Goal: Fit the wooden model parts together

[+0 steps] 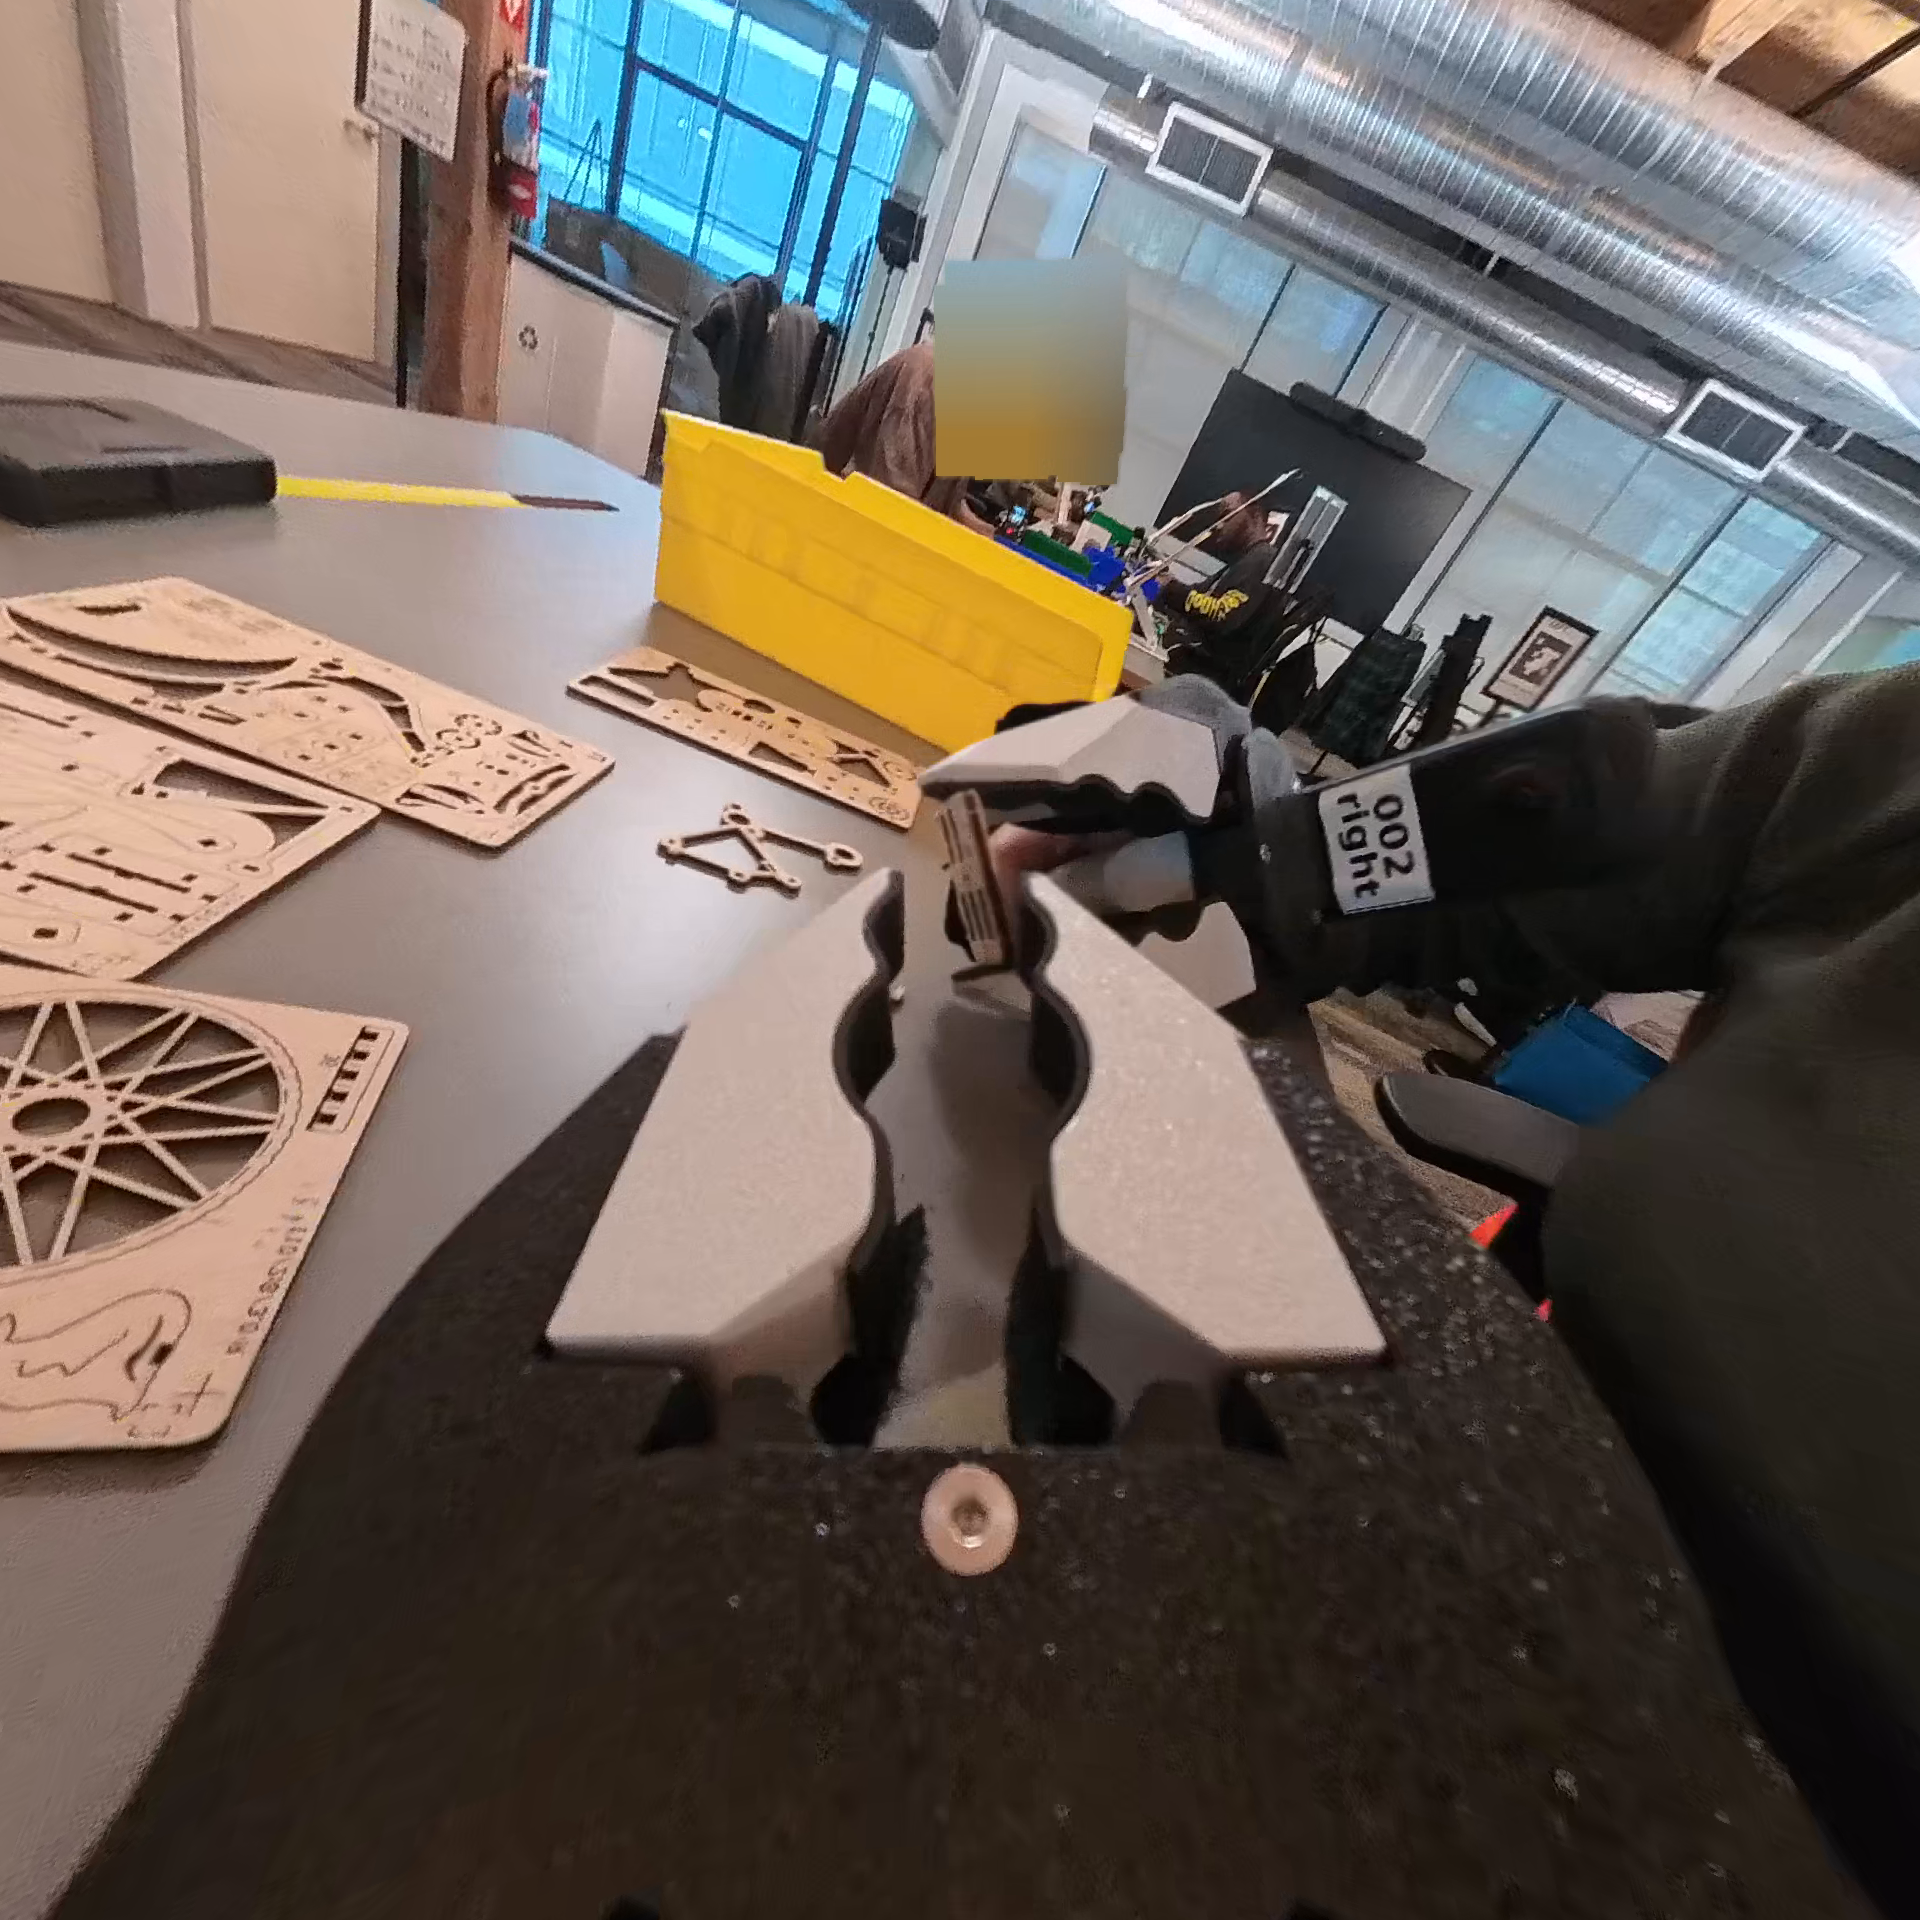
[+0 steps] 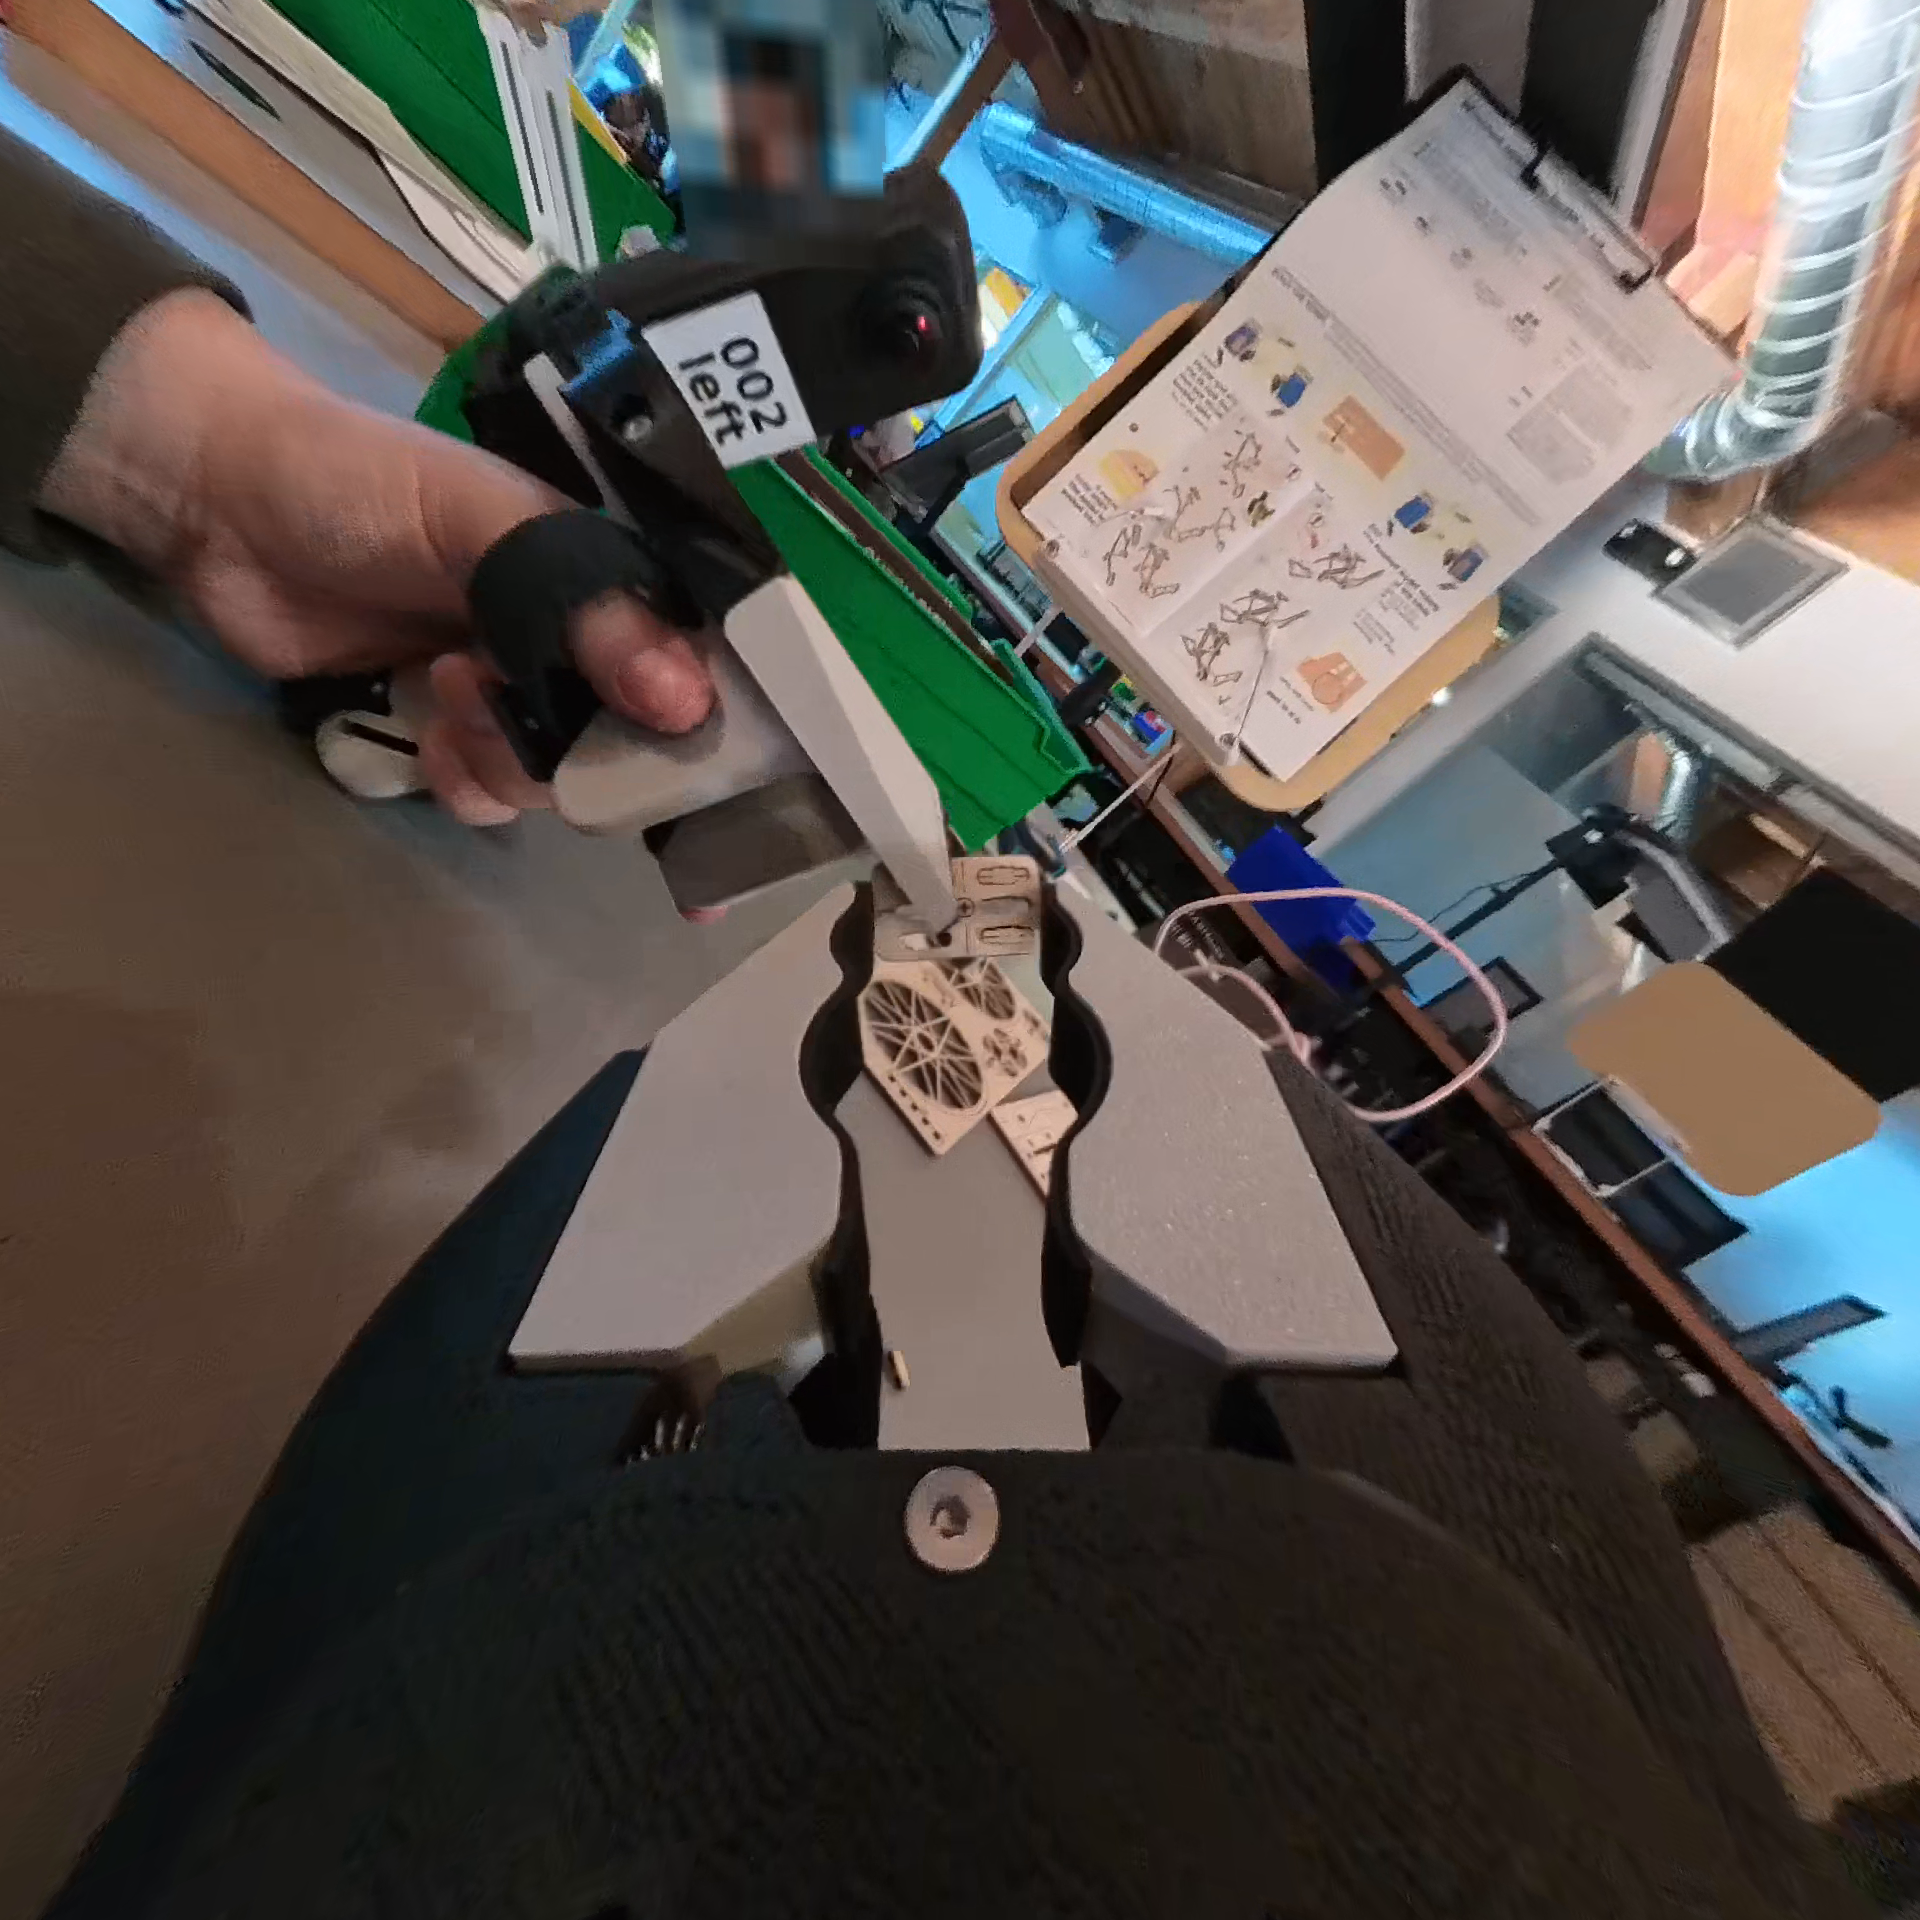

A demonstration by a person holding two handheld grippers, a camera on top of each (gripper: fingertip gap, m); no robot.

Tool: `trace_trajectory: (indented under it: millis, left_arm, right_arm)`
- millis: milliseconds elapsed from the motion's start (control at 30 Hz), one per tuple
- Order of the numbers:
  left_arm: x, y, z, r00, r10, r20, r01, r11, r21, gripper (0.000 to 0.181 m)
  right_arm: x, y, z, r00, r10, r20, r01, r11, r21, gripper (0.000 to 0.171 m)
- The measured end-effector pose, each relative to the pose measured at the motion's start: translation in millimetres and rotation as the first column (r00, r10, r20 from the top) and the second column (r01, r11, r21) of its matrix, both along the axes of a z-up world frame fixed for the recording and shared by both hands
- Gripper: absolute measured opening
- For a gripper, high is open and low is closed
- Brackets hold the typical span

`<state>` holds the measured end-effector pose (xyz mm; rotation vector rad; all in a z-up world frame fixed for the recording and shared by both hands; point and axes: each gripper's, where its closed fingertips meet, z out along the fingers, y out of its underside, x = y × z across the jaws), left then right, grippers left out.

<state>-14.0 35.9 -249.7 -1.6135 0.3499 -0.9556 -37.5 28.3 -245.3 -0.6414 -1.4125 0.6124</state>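
The right tool (image 1: 961,821) pinches a small wooden piece (image 1: 977,894) held above the surface (image 1: 540,914). The left tool (image 1: 961,920) is spread around its lower edge. Misaligned pressure could snap the thin piece or twist it loose.

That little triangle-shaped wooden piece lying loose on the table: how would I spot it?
Start at the yellow bin on the grey table. In front of it lies a narrow wooden sheet, and nearer still the triangle piece. Unlike the sheets around it, it is a bare open frame of thin struts with ringed ends.
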Motion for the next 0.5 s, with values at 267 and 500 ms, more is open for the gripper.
trace_trajectory:
  millis: [267, 500]
  left_arm:
    - [1, 2, -5, 1.000, -0.005, -0.014, 0.005, 0.999, -0.035, 0.000]
    - [10, 2, -14, 0.990, 0.000, -0.139, -0.004, 1.000, -0.027, 0.000]
  right_arm:
    - [5, -1, -3, 0.999, 0.044, 0.025, -0.042, 0.995, -0.089, 0.031]
    - [21, -3, -9, 0.989, 0.131, 0.064, -0.121, 0.982, -0.143, 0.031]
